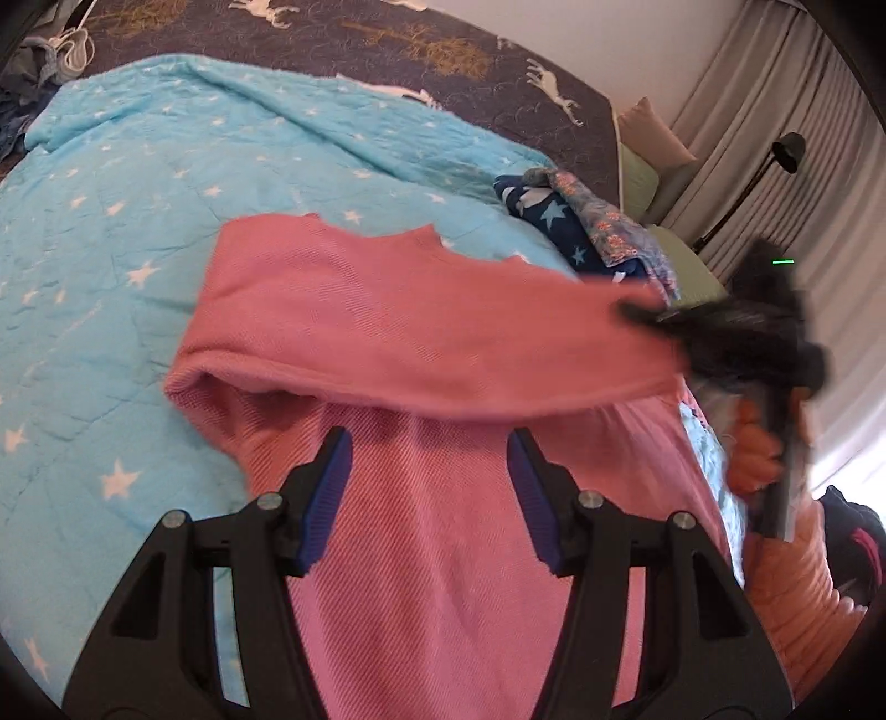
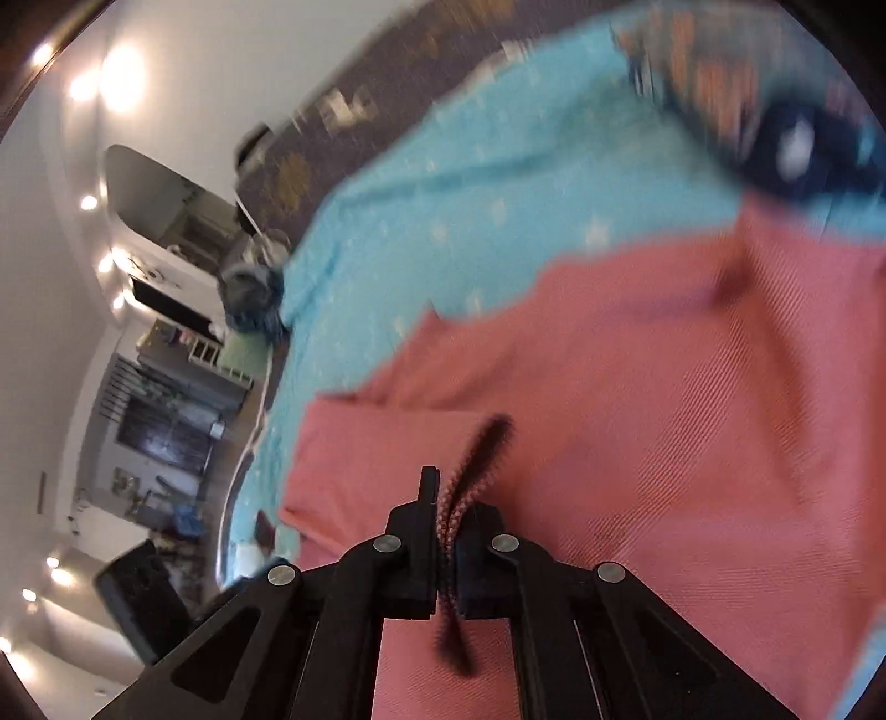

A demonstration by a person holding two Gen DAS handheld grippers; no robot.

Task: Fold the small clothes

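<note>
The right gripper point(image 2: 448, 515) is clenched on a fold of the pink knit garment point(image 2: 664, 443), with a ridge of cloth pinched up between its two black fingers point(image 2: 423, 531). In the left wrist view that same gripper point(image 1: 637, 310) is a dark blur at the garment's right edge, holding a band of pink cloth stretched across above the layer under it. An orange-sleeved hand point(image 1: 756, 448) grips its handle.

The left gripper point(image 1: 429, 459) hangs released over the lower part of the pink garment point(image 1: 415, 343). Its two blue-padded fingers point(image 1: 326, 498) stand wide apart with only cloth showing between them, and they hold nothing.

There is one pink garment, and it lies near the middle of a light blue star-printed blanket point(image 1: 111, 221). Its far edge is jagged and uneven. Its left side is a rounded fold, open underneath like a tunnel.

To the garment's far right, just beside the lifted band, sits one small stack of clothes point(image 1: 565, 221). I count two pieces in it, a navy one with pale stars and a floral one on top.

The blanket spreads bare to the left and beyond the garment, which leaves wide room there. Past it lies a dark bedspread point(image 1: 332, 39) printed with white animals, and a heap of greyish clothes point(image 1: 39, 61) lies at its far left corner. On the right the blanket's edge runs close to the garment, with grey curtains point(image 1: 775, 111) and one black lamp point(image 1: 786, 149) beyond.
</note>
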